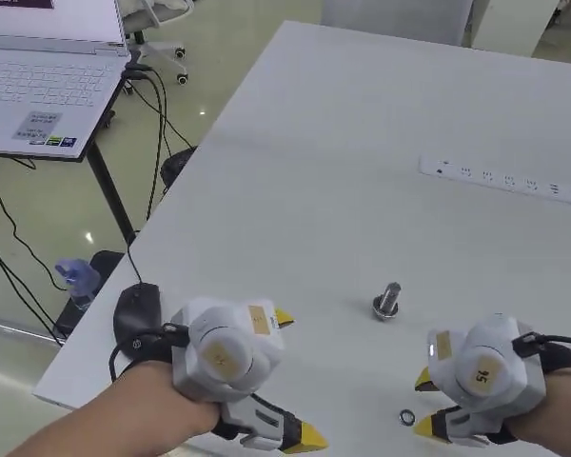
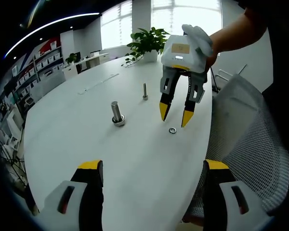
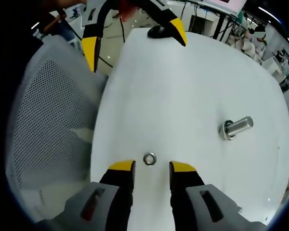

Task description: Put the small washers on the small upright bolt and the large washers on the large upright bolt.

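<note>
The white desk (image 1: 343,143) spread out in front of you, with a grey mesh chair (image 2: 245,125) drawn up at its near edge, an open laptop (image 1: 43,86) off to your left beyond the desk's edge, and a white power strip (image 1: 500,179) lying on the far right part of the desk. You held your left hand-held gripper (image 2: 153,166) over the near left corner of the desk with its yellow-tipped jaws spread wide. It was released, with nothing between the jaws and nothing touching them. Your right hand-held gripper (image 3: 152,166) pointed down at the desk near its front edge. Its jaws were parted only a little, far narrower than the left pair, and it too gripped nothing. The large bolt (image 1: 387,300) stood upright on its head on the desk, between your two grippers and a little beyond them; what ringed its base was too small to make out. The small bolt (image 2: 145,91) stood upright beyond it in the left gripper view, apart from the large one. One small washer (image 3: 150,158) lay flat on the desk just ahead of the gap between the right jaws' tips, close to them but, as far as I could see, not touched.
</note>
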The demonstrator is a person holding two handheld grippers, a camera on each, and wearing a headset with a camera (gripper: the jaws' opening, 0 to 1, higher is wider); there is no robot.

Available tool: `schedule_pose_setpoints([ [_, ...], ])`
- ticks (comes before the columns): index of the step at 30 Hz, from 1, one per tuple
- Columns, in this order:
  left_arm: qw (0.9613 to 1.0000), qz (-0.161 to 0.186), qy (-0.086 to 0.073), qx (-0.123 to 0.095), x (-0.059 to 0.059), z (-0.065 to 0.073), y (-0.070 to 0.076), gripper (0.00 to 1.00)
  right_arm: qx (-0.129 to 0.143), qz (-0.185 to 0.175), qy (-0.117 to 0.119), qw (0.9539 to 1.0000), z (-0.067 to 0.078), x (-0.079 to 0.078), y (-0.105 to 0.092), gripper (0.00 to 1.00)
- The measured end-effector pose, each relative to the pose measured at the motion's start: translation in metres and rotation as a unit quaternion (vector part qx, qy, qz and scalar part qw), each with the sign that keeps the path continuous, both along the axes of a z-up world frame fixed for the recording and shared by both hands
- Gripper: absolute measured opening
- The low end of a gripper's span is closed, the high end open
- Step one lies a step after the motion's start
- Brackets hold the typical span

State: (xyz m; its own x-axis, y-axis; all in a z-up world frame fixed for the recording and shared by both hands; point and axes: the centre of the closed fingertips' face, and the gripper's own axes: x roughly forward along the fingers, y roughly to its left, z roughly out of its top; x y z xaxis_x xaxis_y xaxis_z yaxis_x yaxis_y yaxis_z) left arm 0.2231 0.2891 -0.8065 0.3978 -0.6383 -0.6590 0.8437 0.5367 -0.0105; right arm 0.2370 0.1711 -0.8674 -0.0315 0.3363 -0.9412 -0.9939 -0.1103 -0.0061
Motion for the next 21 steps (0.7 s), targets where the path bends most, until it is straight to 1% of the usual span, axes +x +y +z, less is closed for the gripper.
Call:
schedule_pose_setpoints([
  [7,1.0,-0.001,0.002,0.0,-0.001,-0.001,0.002,0.85,-0.005,0.007,-0.006,0.9999,-0.01,-0.005,0.001,0.28],
  [13,1.0,-0.001,0.002,0.0,-0.001,-0.001,0.003,0.85,-0.011,0.007,-0.011,0.9999,-0.012,-0.003,0.001,0.25],
  [17,1.0,0.0,0.002,0.0,-0.001,-0.001,0.004,0.84,-0.015,0.01,-0.013,0.9997,-0.014,-0.006,0.001,0.25],
  [19,1.0,0.001,0.003,-0.001,-0.001,-0.002,0.004,0.84,-0.011,0.007,-0.009,0.9999,-0.014,-0.007,0.003,0.24],
  [21,1.0,0.001,0.003,-0.001,-0.001,-0.002,0.005,0.84,-0.012,0.008,-0.008,0.9999,-0.014,-0.008,0.004,0.23],
])
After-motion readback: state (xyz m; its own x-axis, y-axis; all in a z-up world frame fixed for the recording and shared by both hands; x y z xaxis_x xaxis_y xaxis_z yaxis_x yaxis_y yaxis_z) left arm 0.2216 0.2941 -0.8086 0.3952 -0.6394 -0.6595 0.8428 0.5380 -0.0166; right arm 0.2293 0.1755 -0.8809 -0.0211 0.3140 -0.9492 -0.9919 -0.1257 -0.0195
